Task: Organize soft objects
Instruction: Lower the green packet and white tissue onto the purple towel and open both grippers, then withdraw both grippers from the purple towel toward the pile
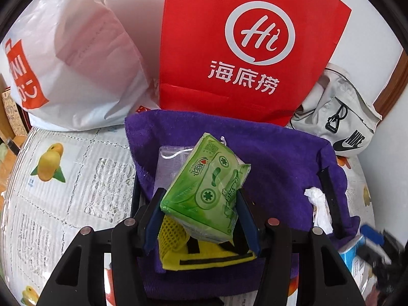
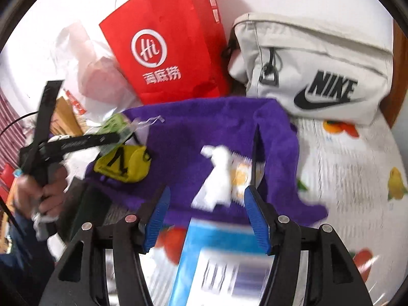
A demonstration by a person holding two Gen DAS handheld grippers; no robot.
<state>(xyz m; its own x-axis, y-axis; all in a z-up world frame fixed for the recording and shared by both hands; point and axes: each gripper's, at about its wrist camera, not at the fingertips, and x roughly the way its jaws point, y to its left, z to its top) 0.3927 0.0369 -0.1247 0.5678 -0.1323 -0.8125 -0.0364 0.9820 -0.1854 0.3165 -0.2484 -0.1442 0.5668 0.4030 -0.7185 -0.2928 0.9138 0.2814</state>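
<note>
We're gripping the green tissue pack (image 1: 206, 191) in our left gripper (image 1: 201, 219), jaws pressing its sides, hanging over the purple towel (image 1: 275, 158). The red bag (image 1: 242, 51) is standing at 12 o'clock. Our right gripper (image 2: 206, 219) is sitting open, clamping nothing, the blue box (image 2: 216, 255) just under it.

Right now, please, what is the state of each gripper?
Left gripper: closed on the green tissue pack.
Right gripper: open, holding nothing; a blue box lies below, between the fingers.
</note>
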